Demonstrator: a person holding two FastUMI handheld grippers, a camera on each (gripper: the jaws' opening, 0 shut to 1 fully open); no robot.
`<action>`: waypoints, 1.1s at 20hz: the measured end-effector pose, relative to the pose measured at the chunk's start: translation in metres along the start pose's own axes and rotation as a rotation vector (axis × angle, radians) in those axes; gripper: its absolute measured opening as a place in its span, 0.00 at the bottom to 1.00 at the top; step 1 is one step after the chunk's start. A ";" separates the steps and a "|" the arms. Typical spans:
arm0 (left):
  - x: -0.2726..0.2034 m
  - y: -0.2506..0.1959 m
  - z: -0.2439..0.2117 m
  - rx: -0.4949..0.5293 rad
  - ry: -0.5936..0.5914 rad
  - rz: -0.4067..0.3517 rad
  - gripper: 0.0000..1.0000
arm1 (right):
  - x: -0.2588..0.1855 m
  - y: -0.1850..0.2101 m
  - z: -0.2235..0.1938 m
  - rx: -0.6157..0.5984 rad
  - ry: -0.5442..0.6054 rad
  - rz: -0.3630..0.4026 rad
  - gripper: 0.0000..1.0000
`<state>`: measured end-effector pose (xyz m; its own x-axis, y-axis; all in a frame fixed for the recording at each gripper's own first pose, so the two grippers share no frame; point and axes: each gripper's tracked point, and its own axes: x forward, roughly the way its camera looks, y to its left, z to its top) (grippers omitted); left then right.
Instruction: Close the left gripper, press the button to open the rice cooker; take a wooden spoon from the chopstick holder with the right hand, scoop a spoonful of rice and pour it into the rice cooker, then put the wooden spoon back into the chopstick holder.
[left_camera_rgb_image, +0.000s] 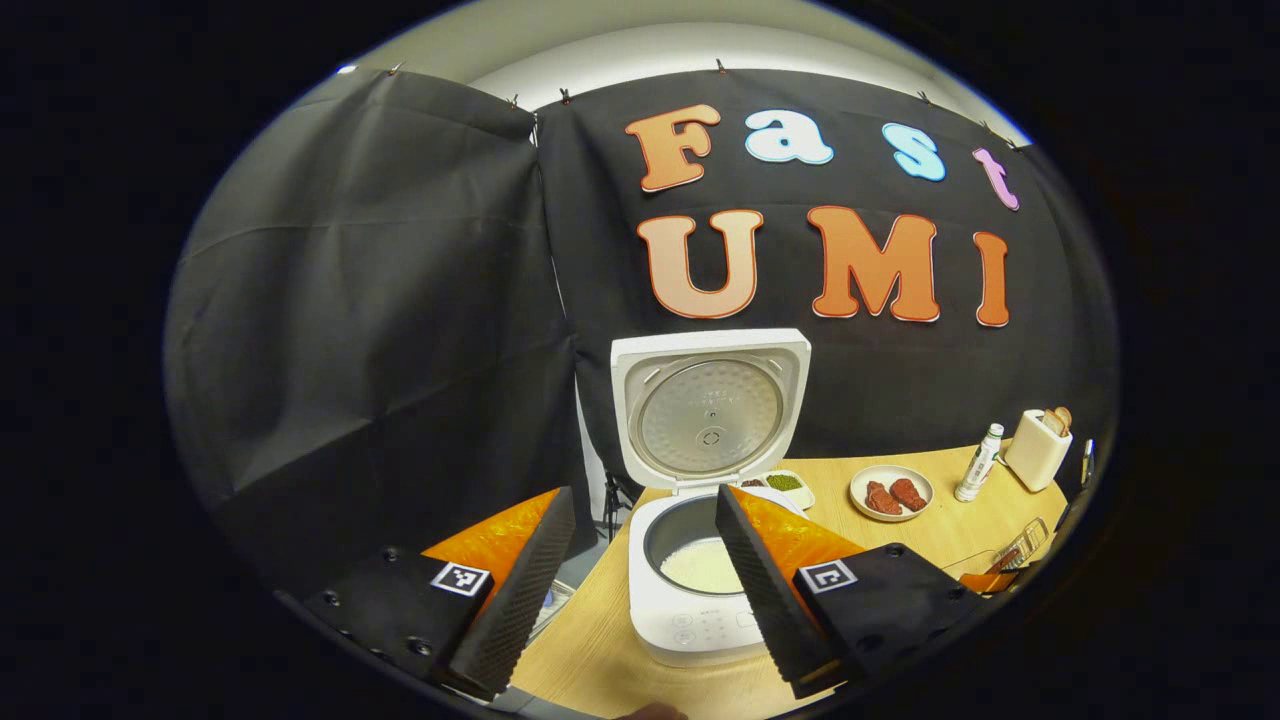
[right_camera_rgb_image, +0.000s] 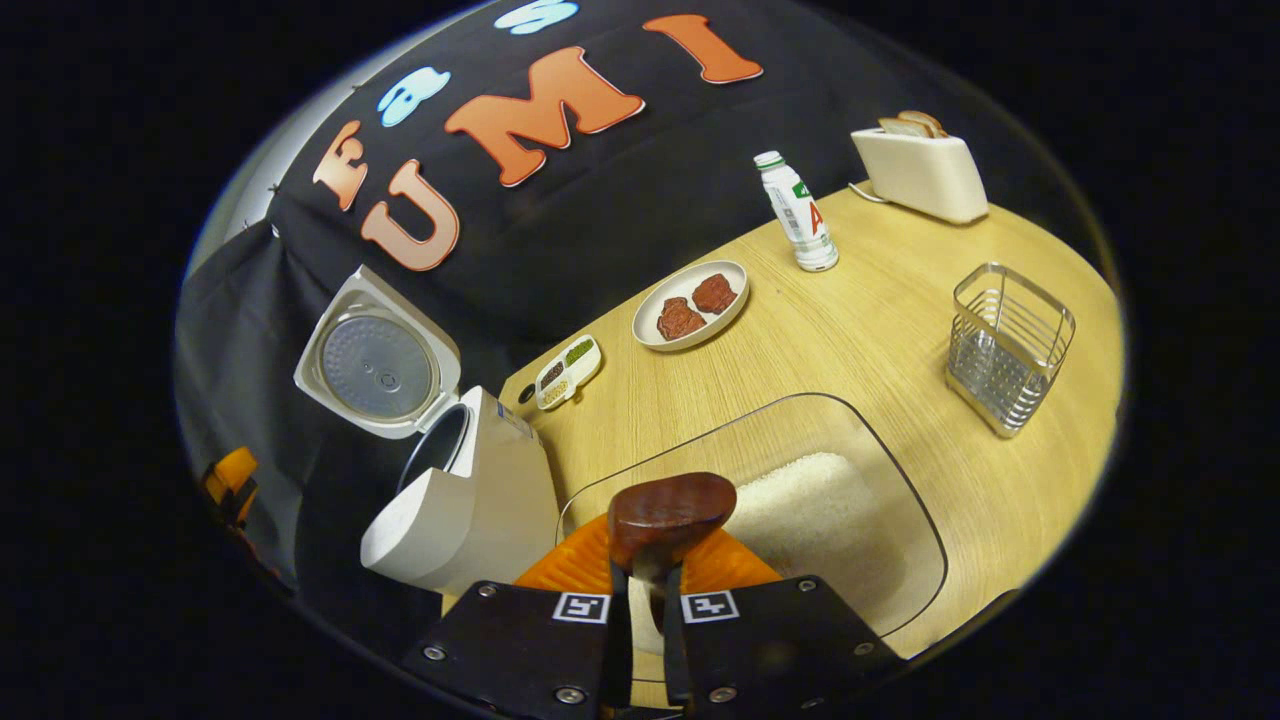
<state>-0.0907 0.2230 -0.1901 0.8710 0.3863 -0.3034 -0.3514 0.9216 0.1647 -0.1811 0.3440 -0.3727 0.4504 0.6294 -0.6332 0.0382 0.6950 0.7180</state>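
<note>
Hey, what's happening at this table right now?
A person is working two handheld grippers. The rice cooker stands open, lid up, with rice in its pot. The left gripper hovers open in front of it, holding nothing. The right gripper is shut on the wooden spoon, over the clear container of rice. The wire chopstick holder stands empty on the table.

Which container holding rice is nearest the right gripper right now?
The clear glass dish directly beneath the right gripper, which holds the wooden spoon over its rice. The rice cooker, lid open, stands off to its side.
</note>
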 end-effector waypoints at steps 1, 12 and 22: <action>0.000 0.001 0.000 -0.001 0.001 0.000 0.97 | 0.000 -0.001 -0.001 0.038 0.007 0.005 0.12; 0.008 -0.016 0.002 -0.001 -0.003 -0.013 0.97 | -0.005 -0.010 0.022 0.435 0.022 0.162 0.12; 0.007 -0.032 0.004 -0.020 -0.013 -0.016 0.96 | -0.026 -0.021 0.077 0.695 -0.045 0.272 0.12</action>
<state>-0.0720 0.1959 -0.1940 0.8809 0.3714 -0.2934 -0.3442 0.9282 0.1414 -0.1247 0.2863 -0.3486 0.5600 0.7223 -0.4057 0.4688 0.1275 0.8741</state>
